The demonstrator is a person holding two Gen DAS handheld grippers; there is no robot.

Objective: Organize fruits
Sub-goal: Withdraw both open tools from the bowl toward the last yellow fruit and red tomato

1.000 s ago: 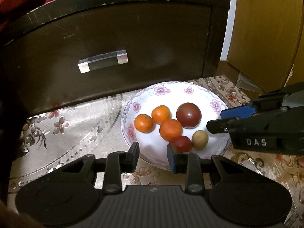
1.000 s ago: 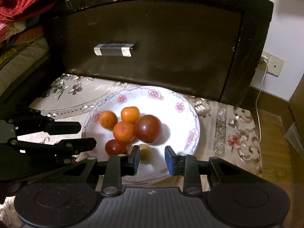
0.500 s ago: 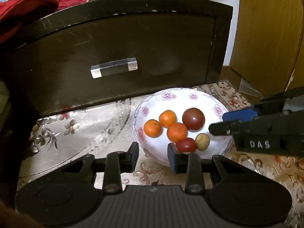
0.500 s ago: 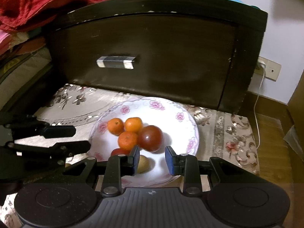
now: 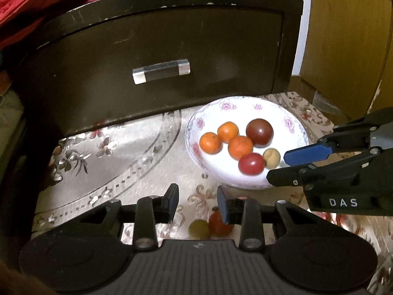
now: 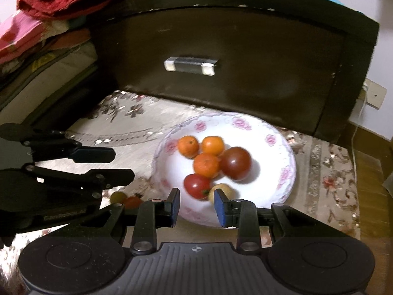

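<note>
While both grippers hang empty and parted, six fruits fill the plate.

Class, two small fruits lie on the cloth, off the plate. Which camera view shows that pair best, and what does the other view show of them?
The left wrist view: the yellow-green fruit lies whole on the cloth, though the left tool covers part of the red fruit. In the right wrist view both look smaller, with the yellow-green one and the red one partly hidden.

Embroidered cloth bears flowered plate, two loose fruits.
</note>
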